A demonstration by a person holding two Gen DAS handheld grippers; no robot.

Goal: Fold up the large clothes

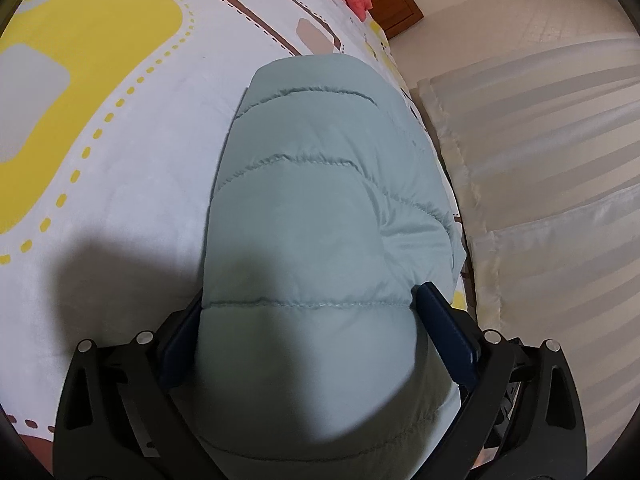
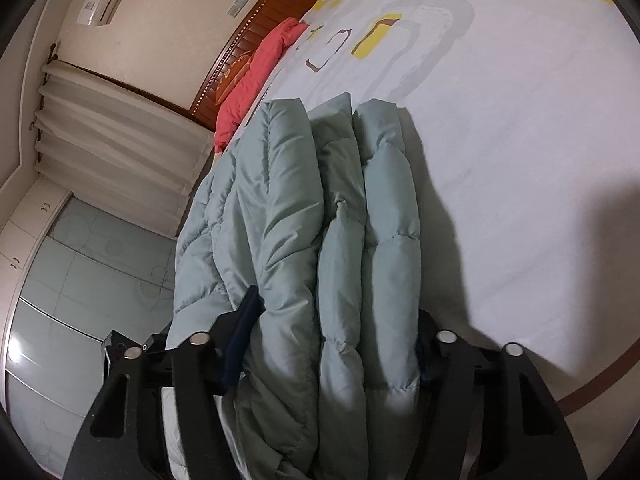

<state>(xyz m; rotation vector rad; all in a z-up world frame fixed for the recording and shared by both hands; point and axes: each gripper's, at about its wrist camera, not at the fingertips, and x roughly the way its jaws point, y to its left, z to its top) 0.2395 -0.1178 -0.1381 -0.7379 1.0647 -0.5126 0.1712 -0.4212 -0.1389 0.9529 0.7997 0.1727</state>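
Two claws grip one pale green quilted puffer jacket, which lies on the white bedspread with yellow and brown rounded shapes, close to the bed's edge on the curtain side. The left claw has its dark blue pads spread wide around a thick padded bundle, with fabric filling the whole gap between them. The right claw is likewise parted wide and clamped on several stacked layers of the same jacket.

The garment looks already folded into a narrow stack, so the step in hand is probably carrying or laying it down as one piece. To do it well, both grips should move together at the same height, so the slippery, puffy layers do not slide apart. Squeezing out trapped air while lowering would help the fold stay flat. Keeping the stack away from the bed's edge would stop it slumping over the side.

Its long axis runs straight away from both claws, toward the coral-red pillow and dark wooden headboard, with the quilting seams crossing that axis.
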